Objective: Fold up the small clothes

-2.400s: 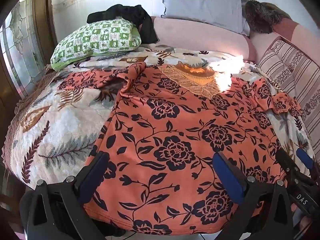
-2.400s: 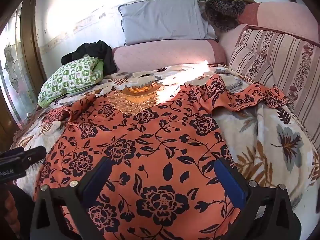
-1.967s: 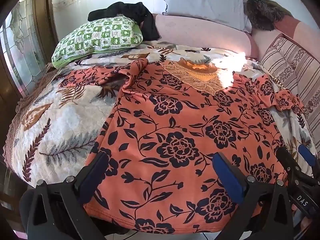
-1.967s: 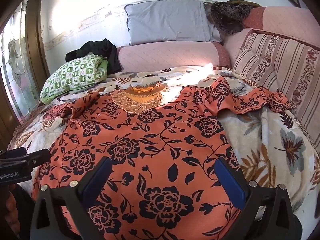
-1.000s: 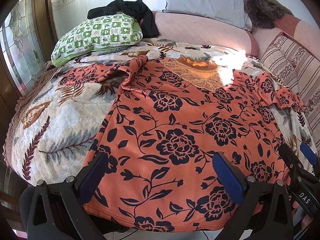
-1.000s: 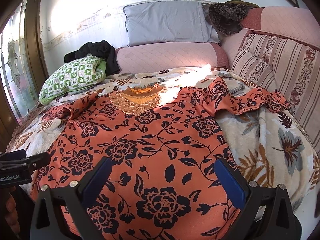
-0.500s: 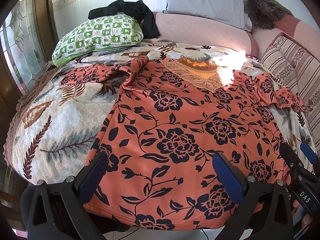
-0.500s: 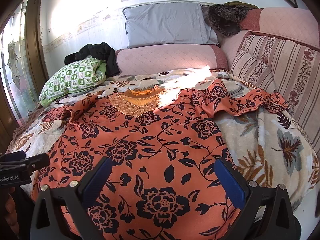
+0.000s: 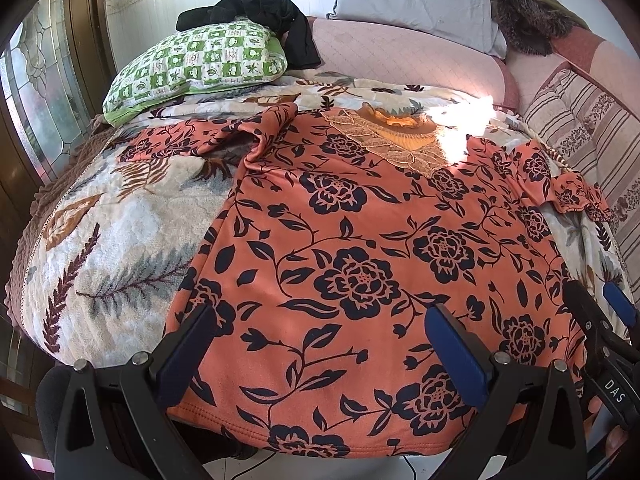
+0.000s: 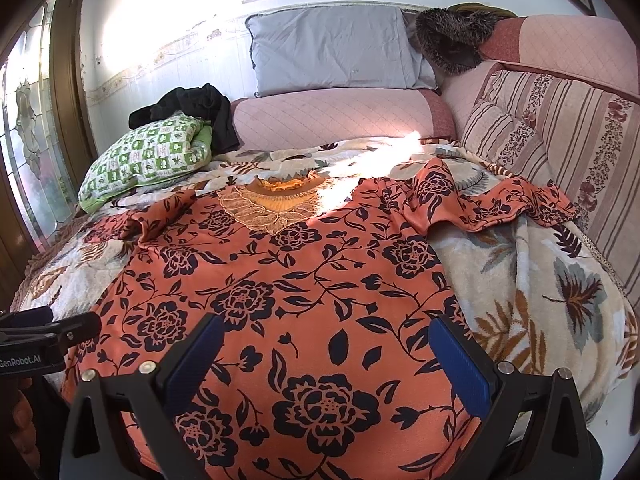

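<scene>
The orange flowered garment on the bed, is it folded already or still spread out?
Spread out. The orange garment lies flat, collar far, both sleeves out sideways; no fold made.

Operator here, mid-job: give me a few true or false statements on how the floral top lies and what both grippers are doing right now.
1. The orange top with black flowers lies spread front-up on the leaf-patterned blanket. True.
2. The left gripper is clamped on the hem. False: its jaws stand wide apart, holding nothing.
3. The right gripper has open jaws near the hem end of the top. True.
4. Both sleeves are already folded across the chest. False: each lies out to its side, rumpled.
5. A green-and-white checked pillow sits on the top's neckline. False: it rests apart, at the back left of the bed.
6. A black garment lies against that pillow. True.
</scene>
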`<action>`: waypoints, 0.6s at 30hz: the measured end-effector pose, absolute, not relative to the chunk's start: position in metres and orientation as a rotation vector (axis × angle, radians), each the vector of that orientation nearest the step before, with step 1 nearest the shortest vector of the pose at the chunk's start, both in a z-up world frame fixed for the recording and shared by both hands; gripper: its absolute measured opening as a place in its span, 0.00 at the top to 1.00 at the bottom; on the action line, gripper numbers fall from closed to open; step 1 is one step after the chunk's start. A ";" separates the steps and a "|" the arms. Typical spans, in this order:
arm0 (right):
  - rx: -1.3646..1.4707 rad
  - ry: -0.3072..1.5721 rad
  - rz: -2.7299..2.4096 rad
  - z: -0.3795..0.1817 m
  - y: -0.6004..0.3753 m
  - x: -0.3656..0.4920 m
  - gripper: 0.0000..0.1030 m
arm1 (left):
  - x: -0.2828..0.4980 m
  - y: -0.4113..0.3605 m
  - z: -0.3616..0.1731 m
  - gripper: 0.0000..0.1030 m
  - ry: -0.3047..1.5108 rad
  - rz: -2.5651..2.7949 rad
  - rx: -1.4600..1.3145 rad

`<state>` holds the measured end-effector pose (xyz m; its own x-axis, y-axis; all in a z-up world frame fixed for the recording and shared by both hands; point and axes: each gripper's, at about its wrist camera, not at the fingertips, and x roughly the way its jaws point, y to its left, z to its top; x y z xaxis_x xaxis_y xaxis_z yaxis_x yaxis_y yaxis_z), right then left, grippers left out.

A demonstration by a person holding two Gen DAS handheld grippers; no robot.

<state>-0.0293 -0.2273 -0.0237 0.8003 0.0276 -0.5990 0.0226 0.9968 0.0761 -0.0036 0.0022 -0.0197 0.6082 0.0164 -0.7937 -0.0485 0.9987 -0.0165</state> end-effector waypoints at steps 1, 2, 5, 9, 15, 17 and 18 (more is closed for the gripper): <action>0.081 0.644 0.003 -0.024 -0.227 -0.029 0.00 | -0.003 0.002 -0.020 0.00 0.916 0.037 -0.038; 0.081 0.644 0.002 -0.024 -0.227 -0.029 0.00 | -0.003 0.002 -0.021 0.00 0.916 0.035 -0.038; 0.081 0.646 0.003 -0.024 -0.227 -0.029 0.00 | -0.003 0.002 -0.021 0.00 0.918 0.035 -0.038; 0.081 0.650 0.005 -0.025 -0.227 -0.029 0.00 | -0.002 0.003 -0.024 0.00 0.925 0.038 -0.042; 0.079 0.656 0.005 -0.028 -0.226 -0.028 0.00 | -0.001 0.003 -0.029 0.00 0.934 0.033 -0.043; 0.078 0.659 0.006 -0.029 -0.225 -0.027 0.00 | 0.000 0.004 -0.029 0.00 0.935 0.034 -0.044; 0.079 0.660 0.007 -0.029 -0.225 -0.027 0.00 | 0.000 0.004 -0.029 0.00 0.934 0.034 -0.045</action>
